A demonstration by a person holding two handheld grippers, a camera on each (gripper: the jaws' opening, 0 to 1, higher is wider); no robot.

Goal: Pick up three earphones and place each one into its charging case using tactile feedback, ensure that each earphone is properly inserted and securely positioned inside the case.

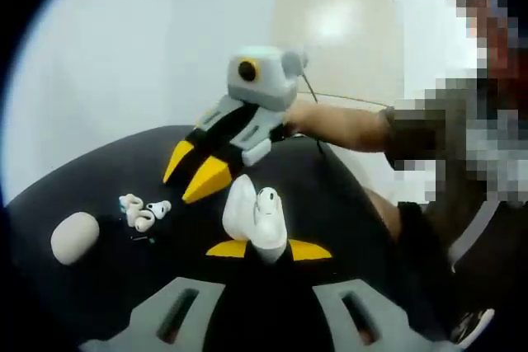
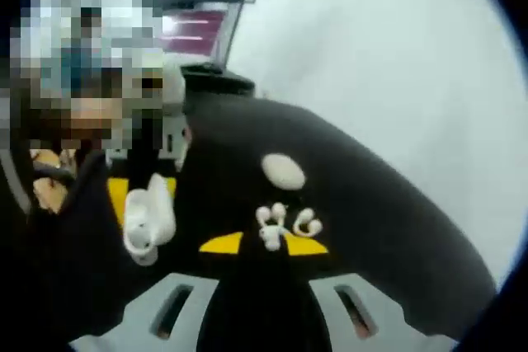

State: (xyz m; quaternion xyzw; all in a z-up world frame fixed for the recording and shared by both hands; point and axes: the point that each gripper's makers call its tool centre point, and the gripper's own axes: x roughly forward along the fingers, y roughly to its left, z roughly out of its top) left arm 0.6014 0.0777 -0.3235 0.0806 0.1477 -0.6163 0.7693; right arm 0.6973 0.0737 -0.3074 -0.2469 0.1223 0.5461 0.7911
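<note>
Earphones (image 2: pixel 285 224) between right gripper's (image 2: pixel 262 244) parted tips: close gently on one. Open case (image 1: pixel 257 218) clamped in left gripper (image 1: pixel 268 250); hold steady.

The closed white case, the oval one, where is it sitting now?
The closed white case lies on the black table, at the far left in the left gripper view, just beyond the loose earphones.
</note>
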